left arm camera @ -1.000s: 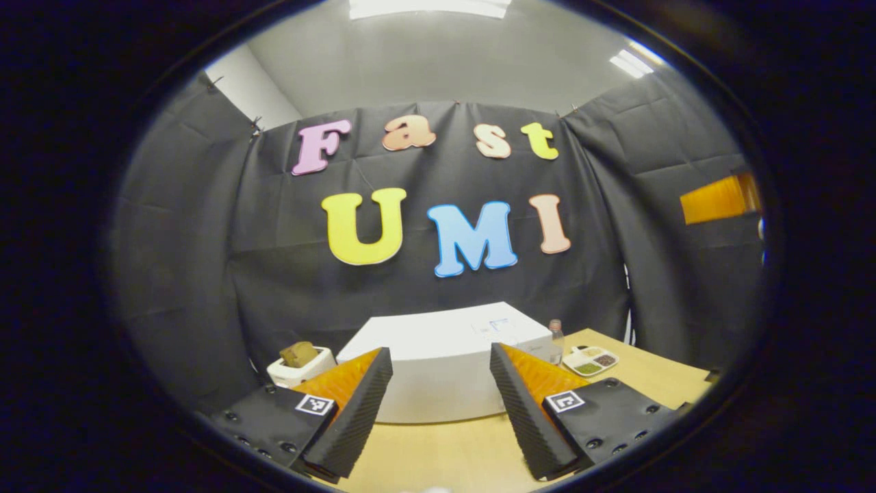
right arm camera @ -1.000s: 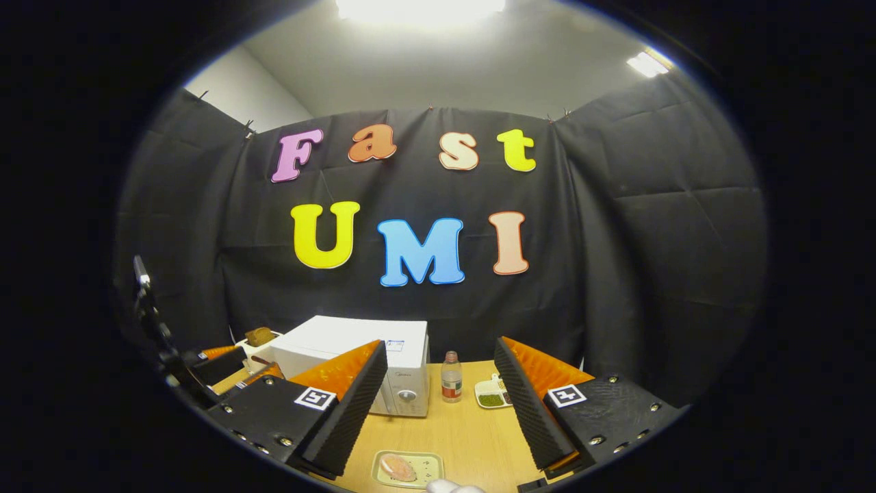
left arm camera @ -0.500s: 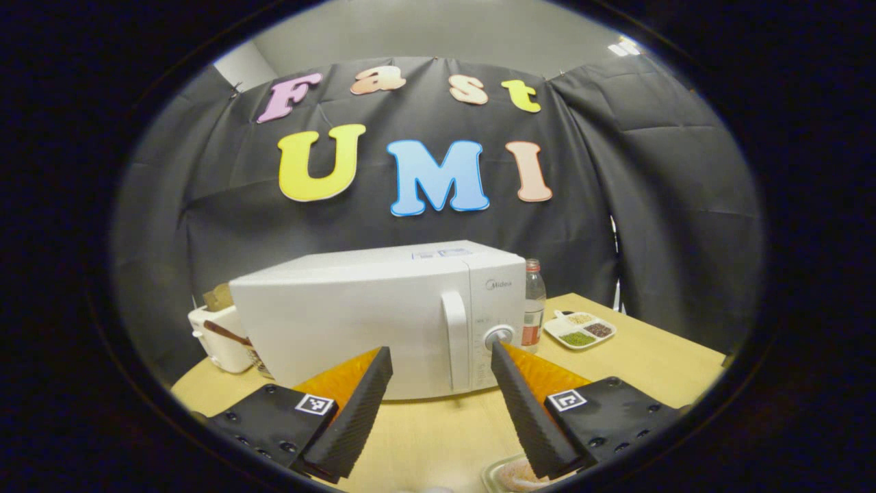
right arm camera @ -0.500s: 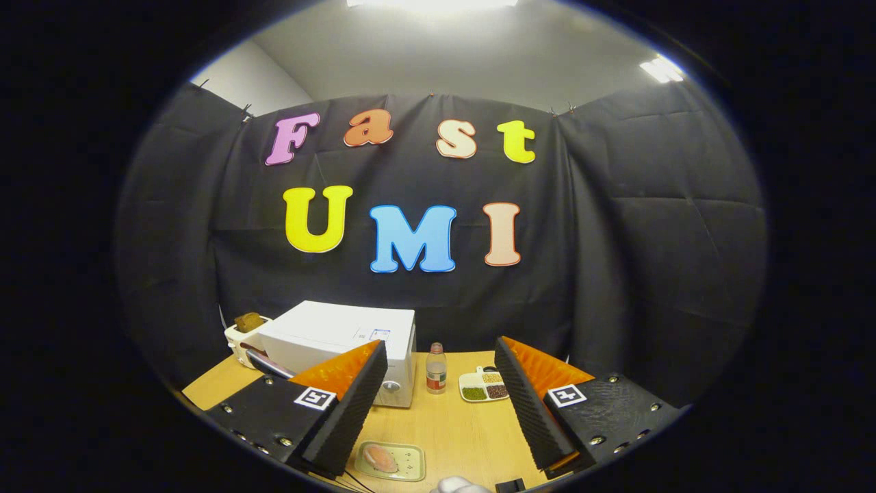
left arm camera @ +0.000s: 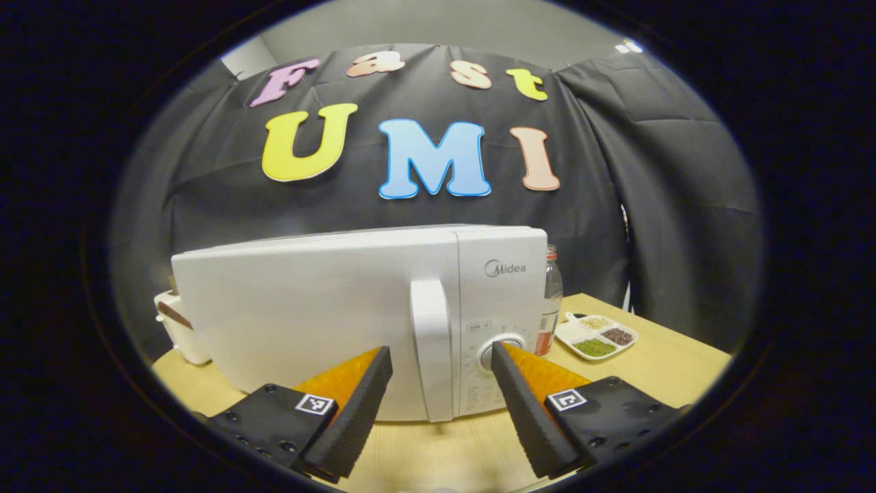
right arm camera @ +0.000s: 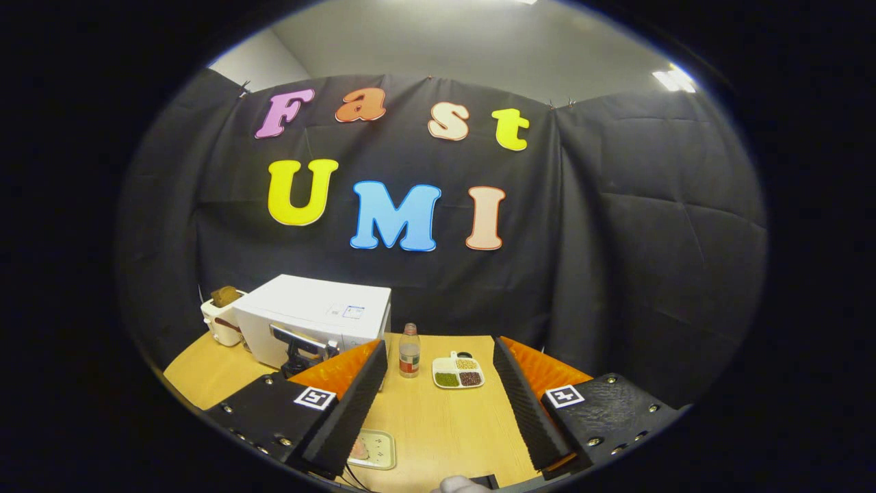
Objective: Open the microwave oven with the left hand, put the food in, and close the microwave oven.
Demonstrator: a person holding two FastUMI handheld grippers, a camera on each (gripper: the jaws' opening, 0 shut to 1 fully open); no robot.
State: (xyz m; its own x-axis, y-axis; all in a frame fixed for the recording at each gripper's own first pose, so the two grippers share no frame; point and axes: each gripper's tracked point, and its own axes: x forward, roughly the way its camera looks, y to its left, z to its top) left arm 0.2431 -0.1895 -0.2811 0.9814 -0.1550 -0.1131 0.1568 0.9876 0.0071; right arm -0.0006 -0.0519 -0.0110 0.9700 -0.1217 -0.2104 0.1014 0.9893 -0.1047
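White microwave [left arm camera: 356, 315] mid-frame, door closed, handle [left arm camera: 432, 349] btwn spread fingers of left gripper [left arm camera: 438, 383], 1 bottle [left arm camera: 549, 301] & 1 sectioned dish [left arm camera: 595, 335] at right, toaster [left arm camera: 179, 329] at left, right gripper [right arm camera: 438, 383] released too, food tray [right arm camera: 373, 448] lower centre on table [right arm camera: 445, 418].

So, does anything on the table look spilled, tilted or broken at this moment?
Nothing stands out. The microwave stands square with its door shut, the bottle is upright, the divided dish lies flat with its contents inside, and the food tray rests flat on the table.
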